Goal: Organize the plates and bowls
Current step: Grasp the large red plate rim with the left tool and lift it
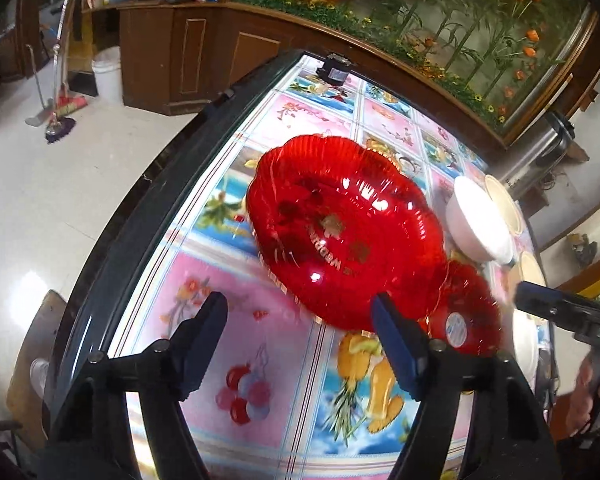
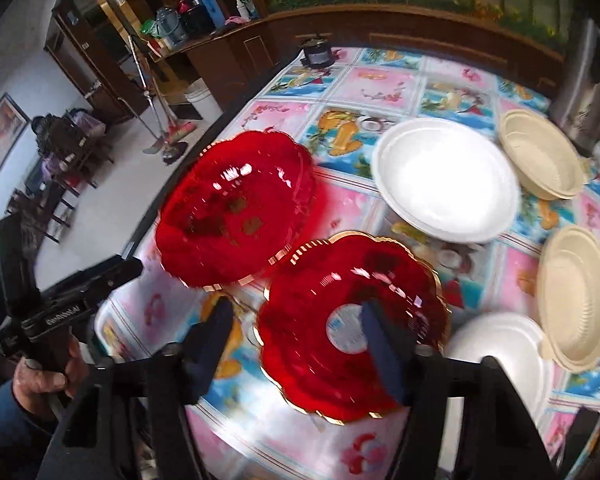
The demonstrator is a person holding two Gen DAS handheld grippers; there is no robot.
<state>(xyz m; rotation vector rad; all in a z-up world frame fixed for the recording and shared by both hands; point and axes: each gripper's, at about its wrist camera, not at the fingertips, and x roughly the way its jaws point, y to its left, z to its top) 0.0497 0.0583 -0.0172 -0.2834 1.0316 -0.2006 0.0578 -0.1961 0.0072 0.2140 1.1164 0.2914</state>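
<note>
The left gripper [image 1: 300, 322] hangs over the patterned tablecloth [image 1: 228, 320] with its jaws apart and nothing between them. Just ahead of its right finger lies a large red scalloped plate [image 1: 344, 232], and a smaller red plate with a round sticker [image 1: 466, 312] sits to the right of that finger. Farther ahead and right, a white bowl [image 1: 480, 220] leans on edge.

The right gripper [image 2: 296, 326] also stands open, holding nothing; the red plate with the sticker [image 2: 352, 320] lies directly beneath its fingertips, though whether they touch it cannot be told. Ahead and left is the large red plate [image 2: 232, 208]. Ahead and right rests a white bowl [image 2: 446, 180], with two cream bowls [image 2: 540, 154] [image 2: 576, 296] beyond on the right. Another white bowl [image 2: 500, 352] lies near the right finger.
</note>
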